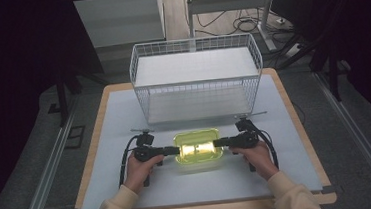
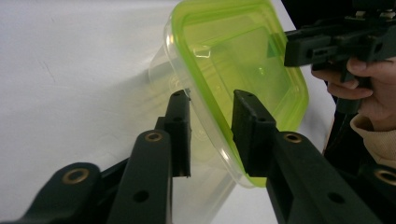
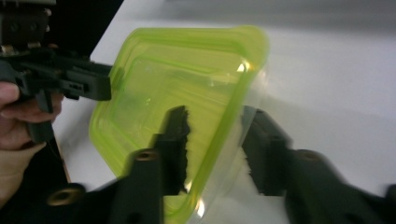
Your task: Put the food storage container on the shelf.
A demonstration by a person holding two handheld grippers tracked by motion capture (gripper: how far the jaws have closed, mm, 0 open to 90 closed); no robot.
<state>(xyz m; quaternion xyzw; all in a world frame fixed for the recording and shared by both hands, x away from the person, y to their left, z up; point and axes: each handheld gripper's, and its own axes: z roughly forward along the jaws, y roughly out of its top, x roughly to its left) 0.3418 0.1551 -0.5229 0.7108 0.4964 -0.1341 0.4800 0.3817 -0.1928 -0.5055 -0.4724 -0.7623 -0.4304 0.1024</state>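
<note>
Green-lidded clear plastic container [image 1: 197, 149] sitting on table [image 1: 124, 114], left gripper [image 1: 173, 149] and right gripper [image 1: 218, 142] straddling its rim, not clamped; wire basket [image 1: 196, 78] waiting empty.

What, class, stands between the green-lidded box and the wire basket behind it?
Nothing visible does. The box sits on the table with a gripper at each end, left gripper and right gripper, jaws astride its rim. A bare strip of table separates it from the basket, whose front wall the box would have to clear.

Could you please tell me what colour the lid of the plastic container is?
The lid is translucent lime green, on a clear container; it shows best in the left gripper view.
</note>
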